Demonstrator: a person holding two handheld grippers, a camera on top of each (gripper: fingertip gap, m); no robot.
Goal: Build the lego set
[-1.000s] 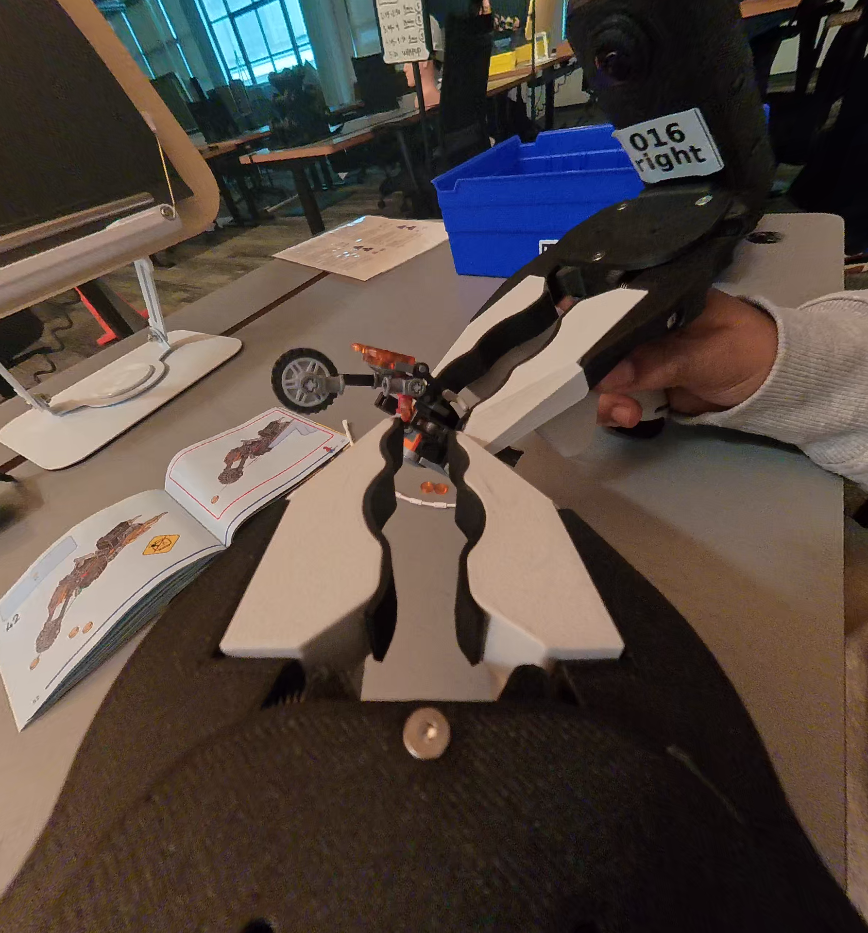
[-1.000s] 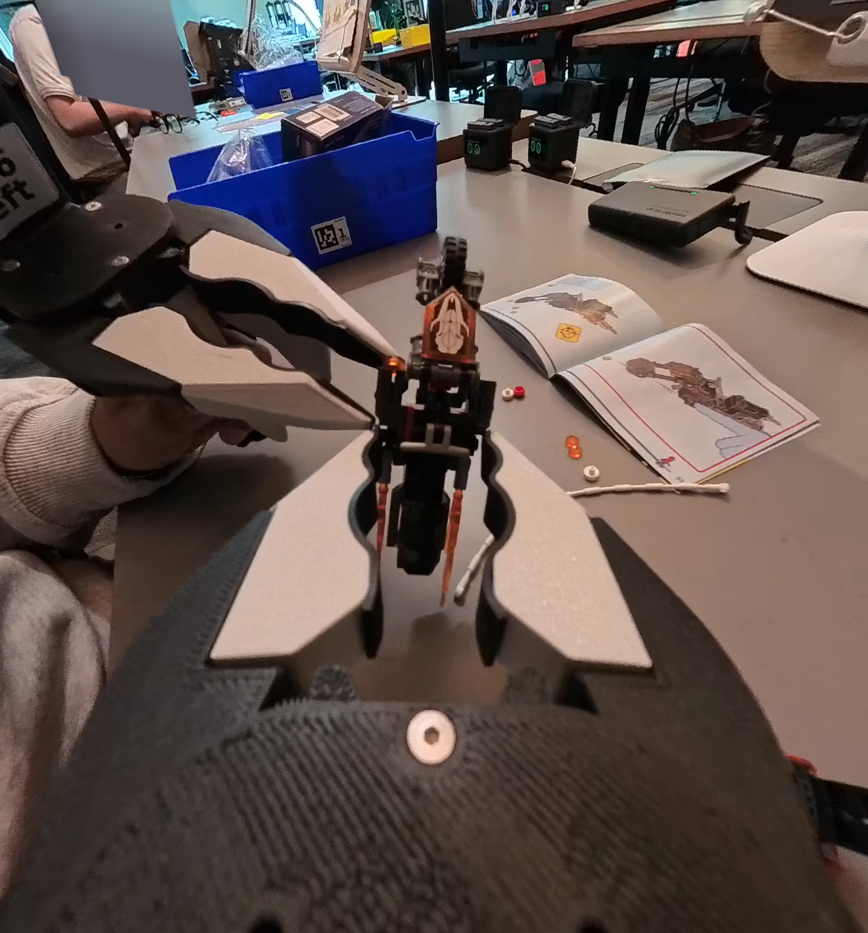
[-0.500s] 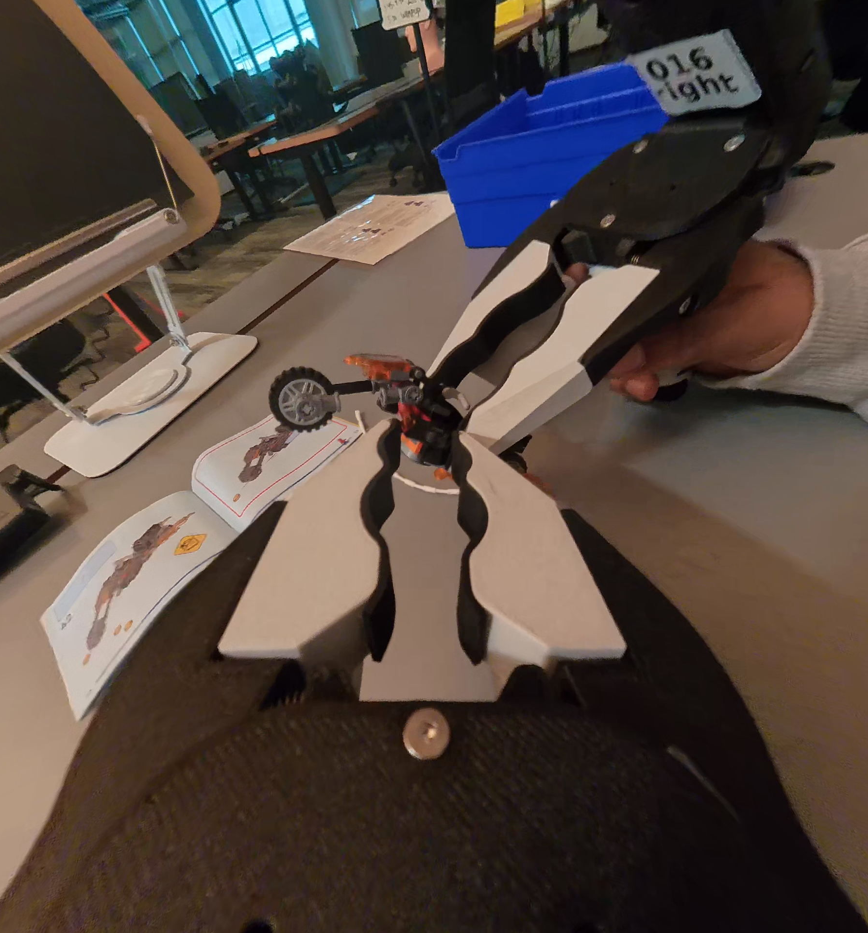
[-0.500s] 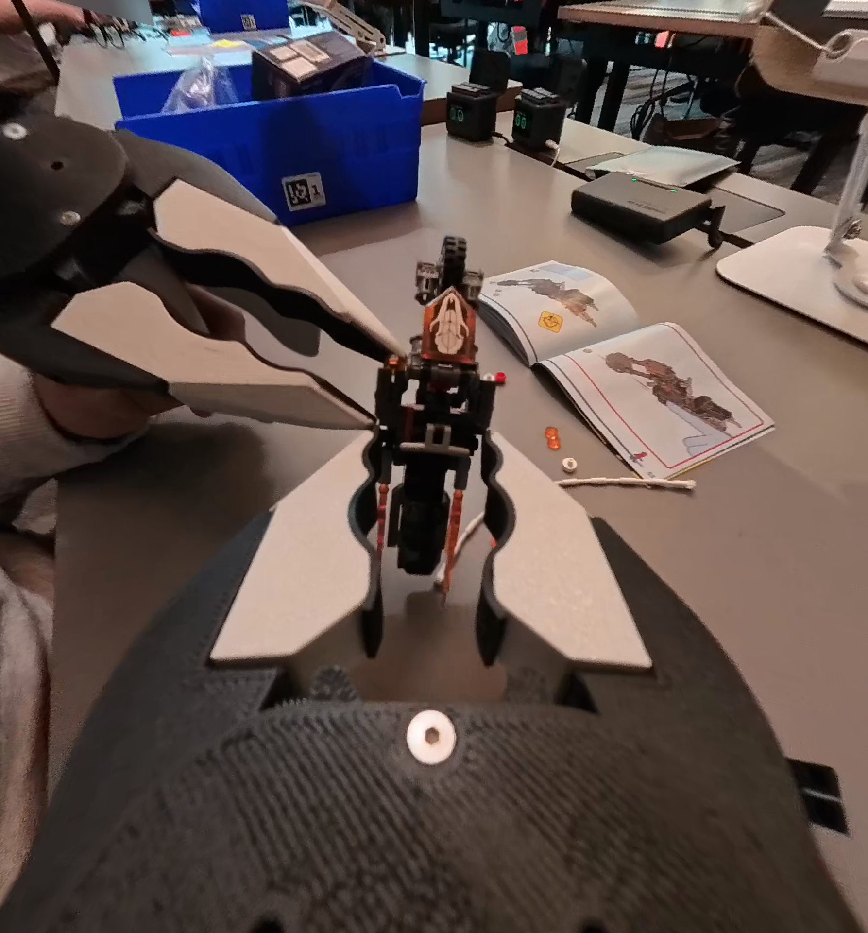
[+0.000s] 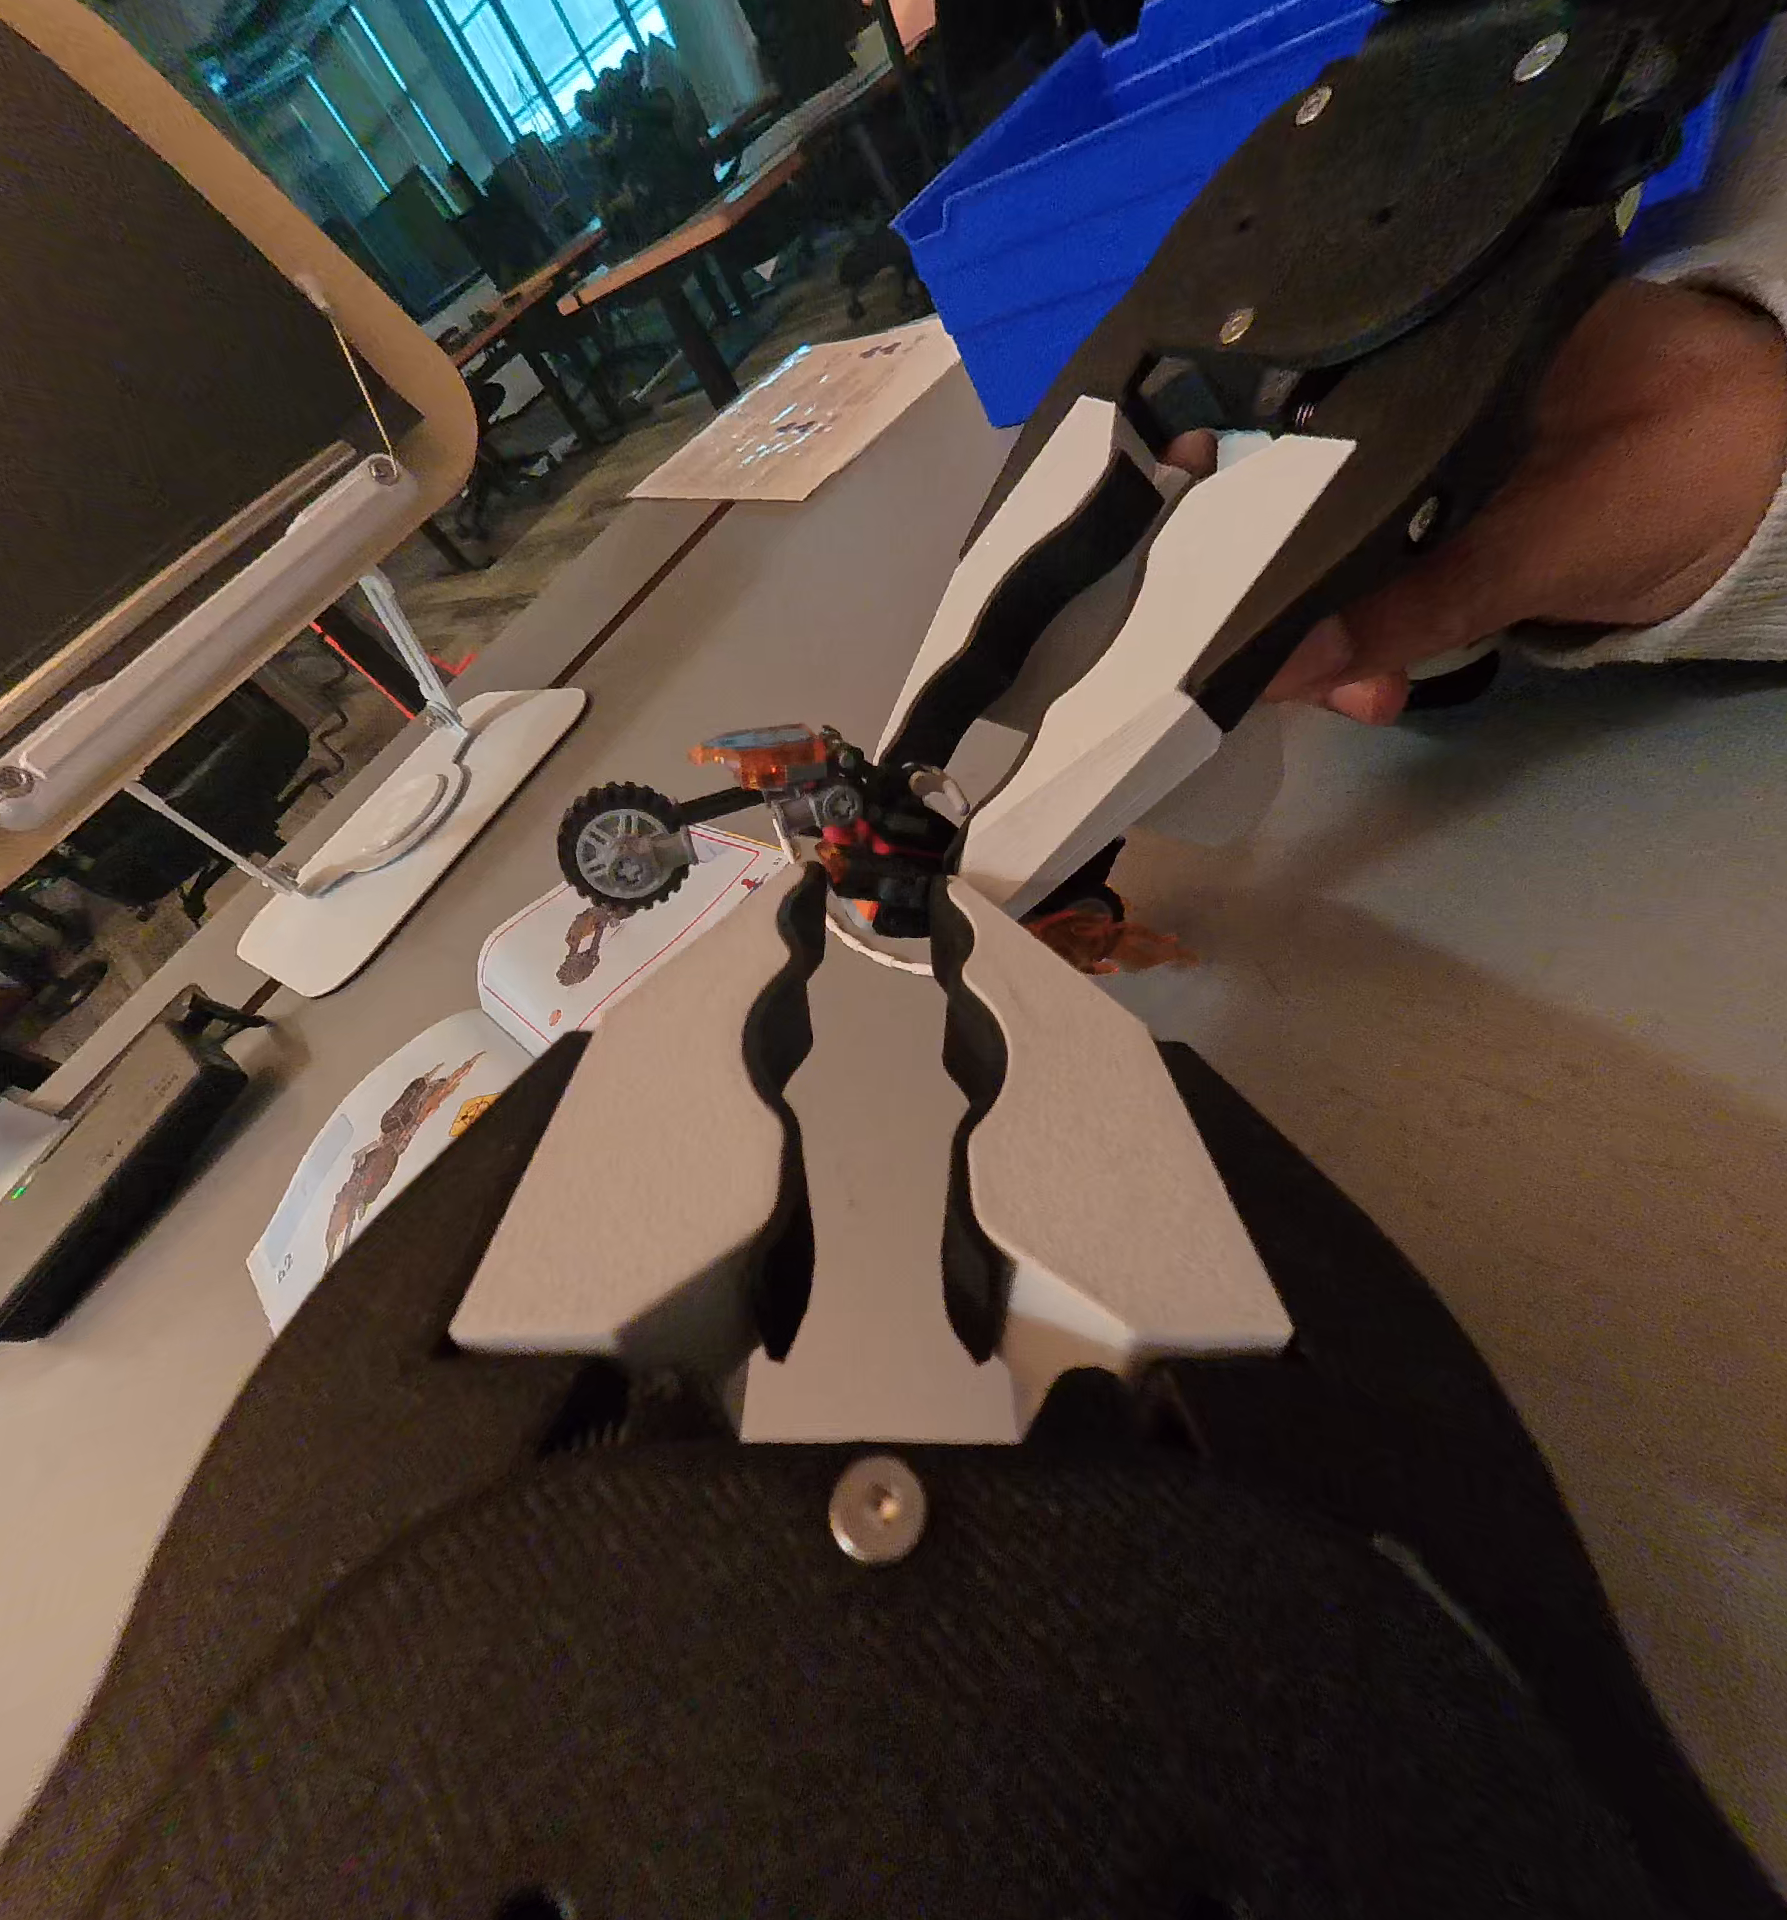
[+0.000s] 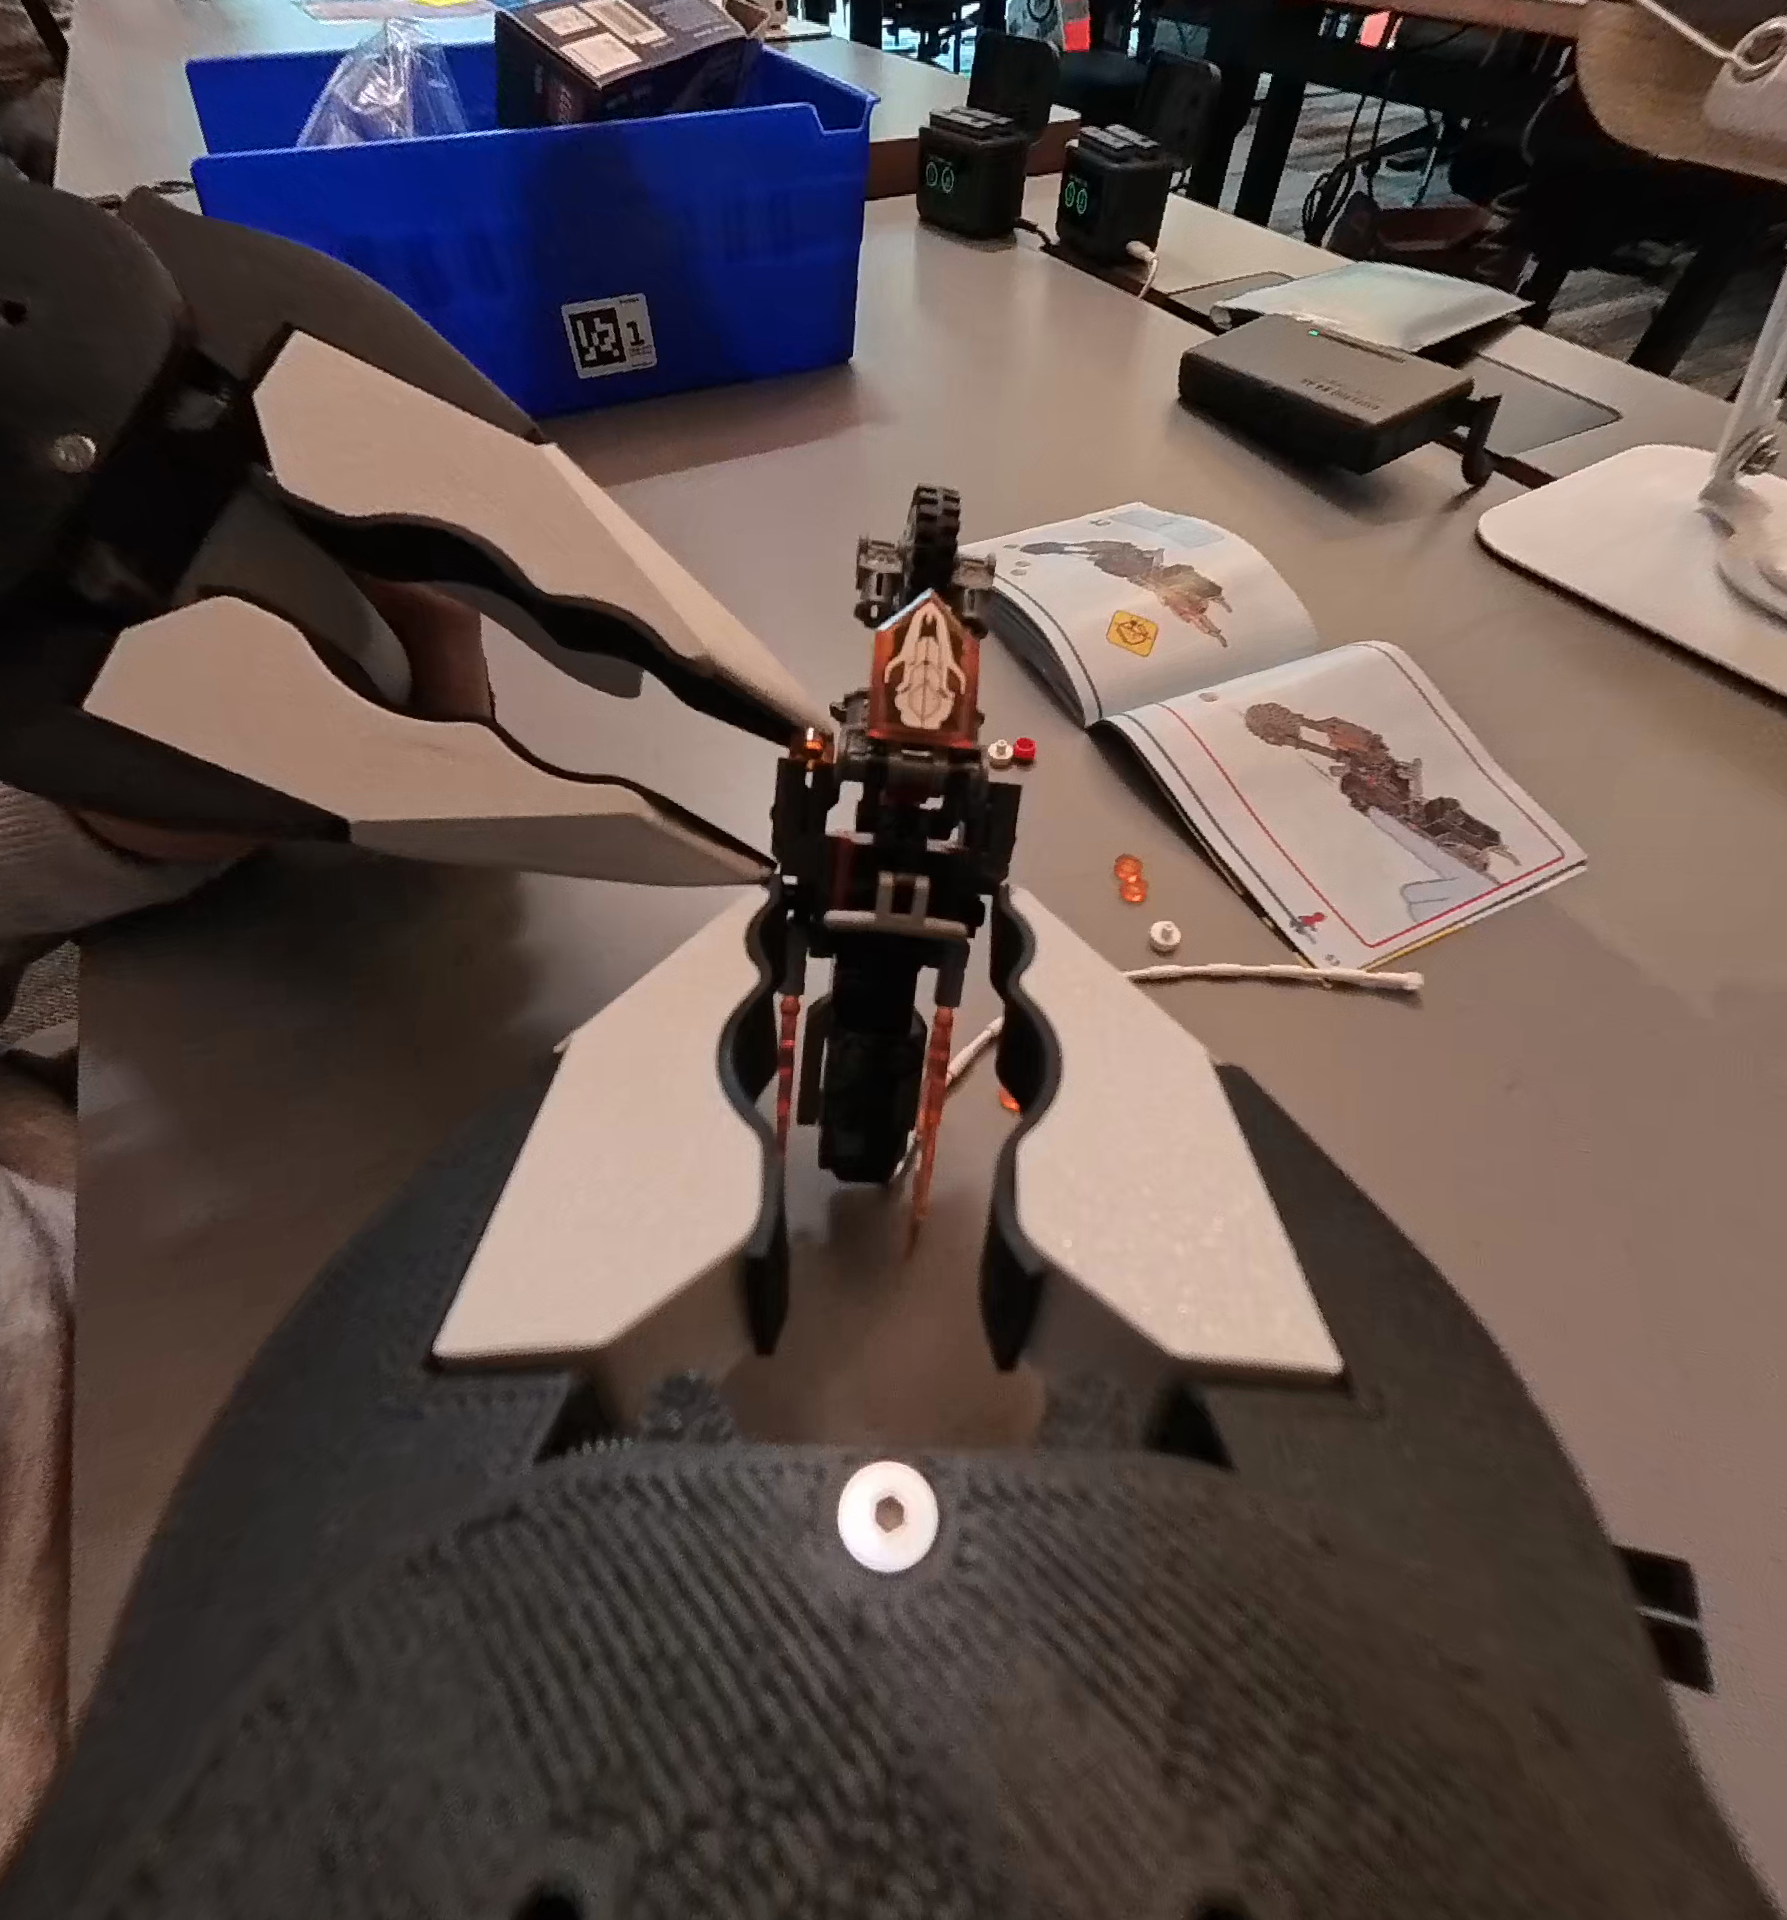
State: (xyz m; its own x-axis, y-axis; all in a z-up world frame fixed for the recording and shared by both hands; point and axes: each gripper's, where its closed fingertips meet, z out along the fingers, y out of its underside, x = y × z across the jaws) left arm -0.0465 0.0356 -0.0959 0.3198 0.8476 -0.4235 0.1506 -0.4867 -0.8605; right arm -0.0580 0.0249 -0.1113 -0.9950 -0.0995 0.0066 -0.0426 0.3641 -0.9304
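Observation:
A black and orange lego motorcycle (image 6: 904, 821) is held above the grey table (image 6: 1491, 1195). My right gripper (image 6: 887, 909) is shut on its rear body, with the rear wheel and orange flame pieces hanging between the fingers. My left gripper (image 6: 790, 798) comes in from the left. Its two tips pinch the black block on the bike's left side, and a small orange stud sits at the upper tip. In the left wrist view the left gripper (image 5: 881, 888) closes on the motorcycle (image 5: 847, 831). The front wheel (image 5: 624, 852) sticks out to the left, and the right gripper (image 5: 936, 810) reaches in from the upper right.
An open instruction booklet (image 6: 1284, 748) lies to the right. Near it are orange studs (image 6: 1128, 878), a white round piece (image 6: 1164, 935), a white string (image 6: 1273, 977) and red and white studs (image 6: 1014, 750). Behind stand a blue bin (image 6: 525, 239), a black box (image 6: 1325, 390) and a white stand base (image 6: 1678, 561). Less than 4 cm separates the two grippers' tips.
Both grippers have shifted together with the motorcycle between them. The views have turned a little. The grip of each on the bike looks the same.

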